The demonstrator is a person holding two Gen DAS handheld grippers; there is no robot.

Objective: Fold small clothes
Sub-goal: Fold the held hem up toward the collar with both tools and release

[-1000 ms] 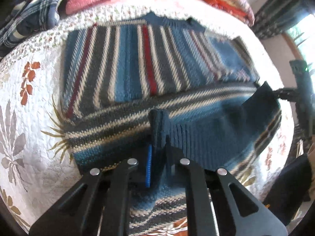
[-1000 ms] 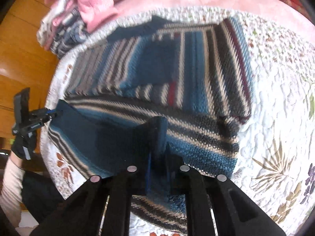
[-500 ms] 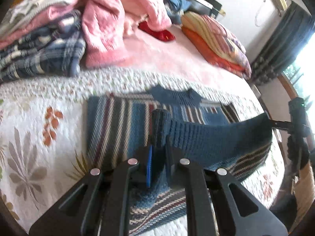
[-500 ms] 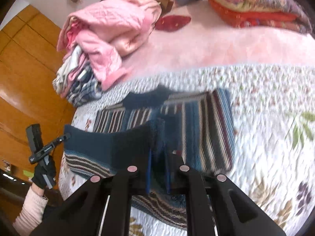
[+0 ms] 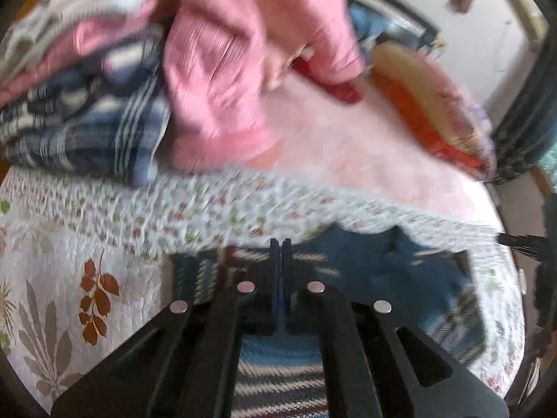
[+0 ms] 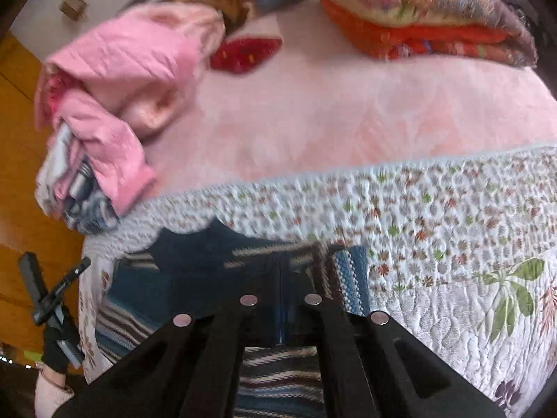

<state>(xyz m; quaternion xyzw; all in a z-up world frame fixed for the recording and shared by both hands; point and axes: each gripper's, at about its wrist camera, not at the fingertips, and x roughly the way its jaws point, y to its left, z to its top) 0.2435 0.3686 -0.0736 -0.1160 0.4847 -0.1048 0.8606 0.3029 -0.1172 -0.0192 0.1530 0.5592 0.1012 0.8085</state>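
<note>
Pinching striped sweater (image 5: 383,264) hem: left gripper (image 5: 281,244) clamped, right gripper (image 6: 280,261) clamped.

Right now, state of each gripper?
Left gripper: closed; no cloth visible between the fingers, so holding cannot be told.
Right gripper: closed against the striped sweater; grip itself cannot be told.

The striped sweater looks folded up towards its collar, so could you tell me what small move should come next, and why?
Probably lower both grippers and open them. The left gripper and right gripper are shut on the striped sweater's edge, which is already close to the collar over the quilt.
</note>
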